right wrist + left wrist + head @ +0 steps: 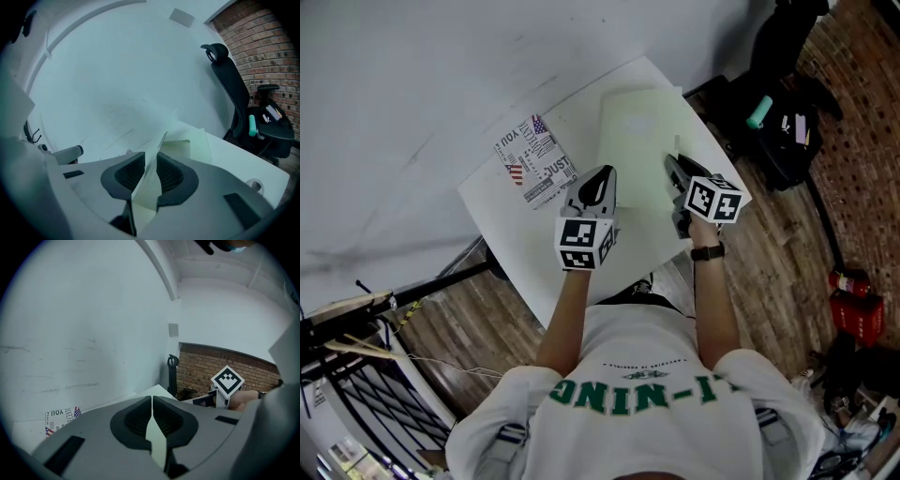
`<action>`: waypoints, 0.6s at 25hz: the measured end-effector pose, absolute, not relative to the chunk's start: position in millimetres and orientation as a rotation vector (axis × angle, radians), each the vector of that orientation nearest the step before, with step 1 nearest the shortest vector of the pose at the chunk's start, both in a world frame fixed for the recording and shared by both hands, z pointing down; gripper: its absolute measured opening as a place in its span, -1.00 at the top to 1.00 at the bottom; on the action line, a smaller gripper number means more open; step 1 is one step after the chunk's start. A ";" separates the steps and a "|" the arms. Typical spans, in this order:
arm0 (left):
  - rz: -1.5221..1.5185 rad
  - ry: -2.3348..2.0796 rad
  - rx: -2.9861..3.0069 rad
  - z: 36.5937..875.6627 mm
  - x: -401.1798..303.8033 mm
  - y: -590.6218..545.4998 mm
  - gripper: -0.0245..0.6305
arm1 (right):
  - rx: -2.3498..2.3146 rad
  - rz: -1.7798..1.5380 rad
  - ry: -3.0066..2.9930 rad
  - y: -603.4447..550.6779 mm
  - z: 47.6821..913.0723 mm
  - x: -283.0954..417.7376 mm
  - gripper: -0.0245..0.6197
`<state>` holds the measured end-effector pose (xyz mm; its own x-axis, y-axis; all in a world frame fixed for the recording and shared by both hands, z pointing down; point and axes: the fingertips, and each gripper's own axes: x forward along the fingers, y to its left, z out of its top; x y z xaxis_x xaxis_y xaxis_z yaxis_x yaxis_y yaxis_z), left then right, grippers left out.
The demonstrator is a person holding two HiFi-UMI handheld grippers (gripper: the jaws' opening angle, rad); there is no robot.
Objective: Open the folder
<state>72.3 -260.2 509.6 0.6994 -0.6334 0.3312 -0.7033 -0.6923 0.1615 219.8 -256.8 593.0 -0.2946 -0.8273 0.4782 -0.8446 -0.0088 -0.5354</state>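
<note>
With both forearms stretched forward side by side, I keep my left gripper (602, 180) clamped on the folder (642, 131) edge and my right gripper (674, 166) pinching its thin cover.

1 bench (502, 211) carries 1 pale green folder (642, 141) and 1 printed leaflet (536, 159). There are 2 grippers, the left gripper (602, 176) and the right gripper (675, 165), plus 1 wristwatch (707, 251) and 1 black office chair (228, 91).
</note>
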 end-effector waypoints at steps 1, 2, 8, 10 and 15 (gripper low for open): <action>0.359 -1.068 2.634 507.6 69.8 -260.5 0.86 | 1.842 1.209 -2.214 -258.4 587.8 215.6 0.64; 0.354 -1.077 2.634 505.6 67.2 -261.2 0.85 | 1.829 1.200 -2.232 -260.2 582.7 211.2 0.64; 0.325 -1.142 2.636 489.4 48.3 -264.8 0.85 | 1.753 1.162 -2.323 -271.5 556.9 185.7 0.64; 0.312 -1.169 2.635 483.1 40.4 -266.4 0.85 | 1.727 1.147 -2.349 -275.4 549.1 176.0 0.64; 0.288 -1.251 2.615 473.3 16.0 -272.2 0.85 | 1.646 1.109 -2.417 -288.8 531.9 147.9 0.64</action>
